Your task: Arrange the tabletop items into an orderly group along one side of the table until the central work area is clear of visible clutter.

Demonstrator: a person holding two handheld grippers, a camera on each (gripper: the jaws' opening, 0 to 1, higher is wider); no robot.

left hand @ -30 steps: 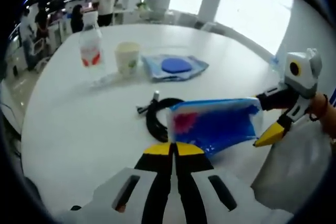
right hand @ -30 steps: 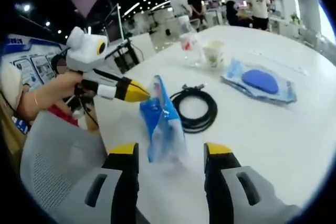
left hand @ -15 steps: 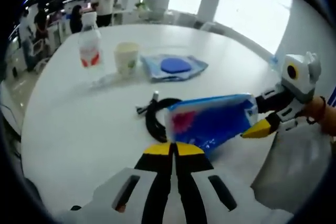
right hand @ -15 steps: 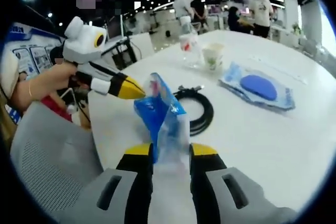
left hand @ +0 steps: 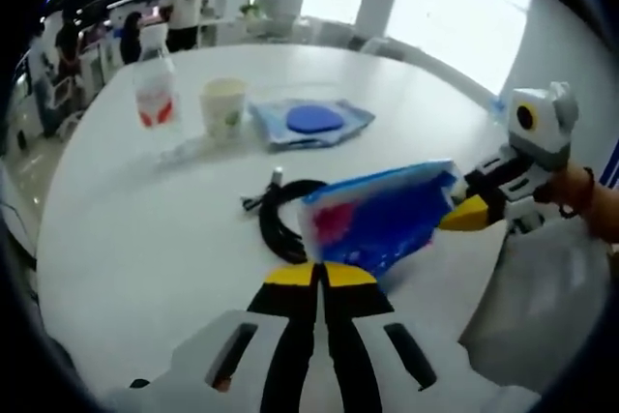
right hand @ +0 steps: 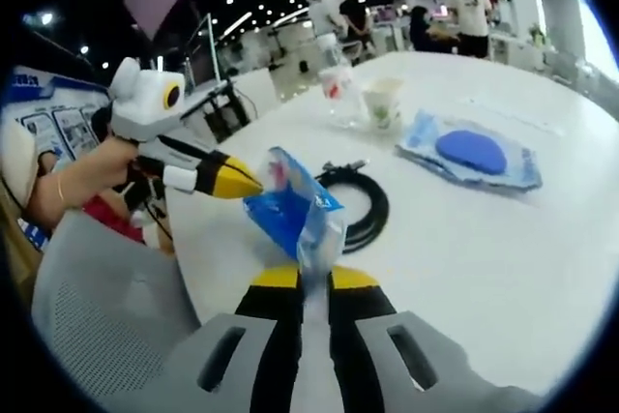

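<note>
**Both grippers on the blue packet**

While I look along the left gripper point(left hand: 314, 278), its two yellow-tipped jaws sit pressed together, pinching the near corner of the blue packet point(left hand: 377, 221). The packet is raised off the white table point(left hand: 145, 229) and stretches away to the right, where the right gripper point(left hand: 471, 212) has its yellow tips at the far end of the same packet. A hand point(left hand: 580, 202) shows behind that gripper.

From the right gripper view, my right gripper point(right hand: 303, 280) has its jaws nearly shut, with the clear lower edge of the blue packet point(right hand: 290, 215) caught between them. The left gripper point(right hand: 237, 181) comes in from the left with its tip against the packet's upper corner, a hand point(right hand: 82, 176) holding it.

Just beyond the packet lies a coiled black cable point(left hand: 280, 220) flat on the table. Farther back, a second blue packet point(left hand: 309, 123) lies flat, near a paper cup point(left hand: 222, 106) and a clear bottle with a red label point(left hand: 155, 94), both upright. A grey chair point(right hand: 97, 307) stands beside the table edge.
</note>
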